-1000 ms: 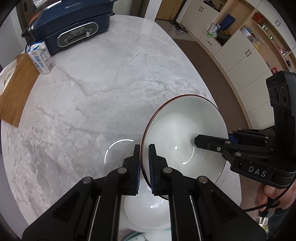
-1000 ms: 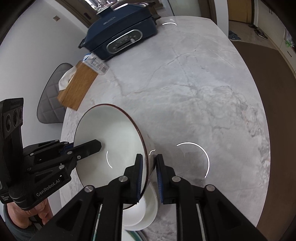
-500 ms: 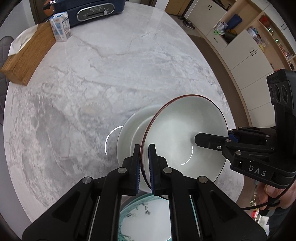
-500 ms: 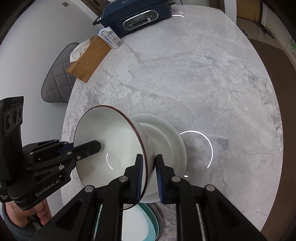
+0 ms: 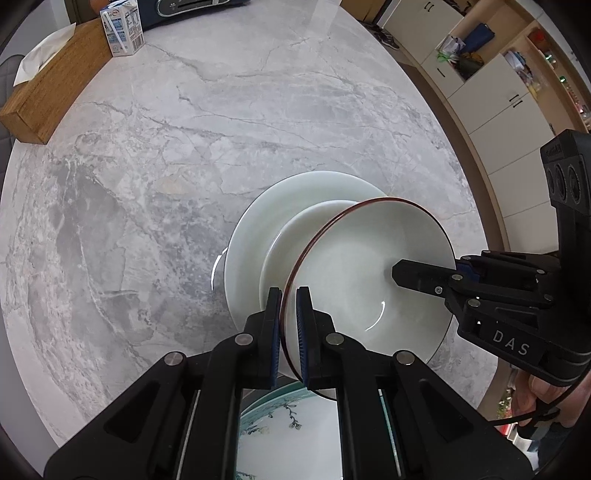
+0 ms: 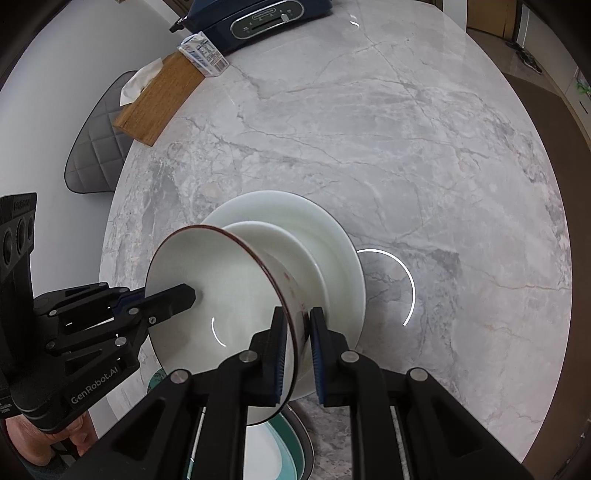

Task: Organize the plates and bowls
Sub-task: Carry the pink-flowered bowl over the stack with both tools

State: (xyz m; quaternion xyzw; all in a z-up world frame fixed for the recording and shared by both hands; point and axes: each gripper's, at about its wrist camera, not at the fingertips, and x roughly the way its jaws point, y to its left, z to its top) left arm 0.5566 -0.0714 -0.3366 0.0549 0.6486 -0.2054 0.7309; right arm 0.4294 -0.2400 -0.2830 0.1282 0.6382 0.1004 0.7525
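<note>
Two grippers are clamping one red-rimmed bowl (image 5: 373, 273) by opposite sides of its rim: the left gripper (image 5: 288, 325) is pinching the near edge in its own view, and the right gripper (image 6: 297, 350) is doing the same from the other side, each with one finger inside the bowl and one outside. Sharing the grip this way is probably keeping the wide bowl steady while it is being carried. The bowl is hanging just ahead of both claws, over a stack of white dishes (image 5: 258, 229) on the marble table (image 5: 147, 184), which looks like its destination for nesting. Whether its base is touching the stack yet is not clear.

Below the claws, a teal-rimmed plate (image 5: 280, 417) is lying near the table edge. Only the left view is showing its branch pattern, along with cupboards (image 5: 491, 96) off to the right. Only the right view is showing the bowl's outer wall with red markings, a grey chair (image 6: 96, 155) and the blue appliance (image 6: 266, 14). A milk carton (image 5: 122, 27) and wooden tissue box (image 5: 48, 96) are standing far ahead.
</note>
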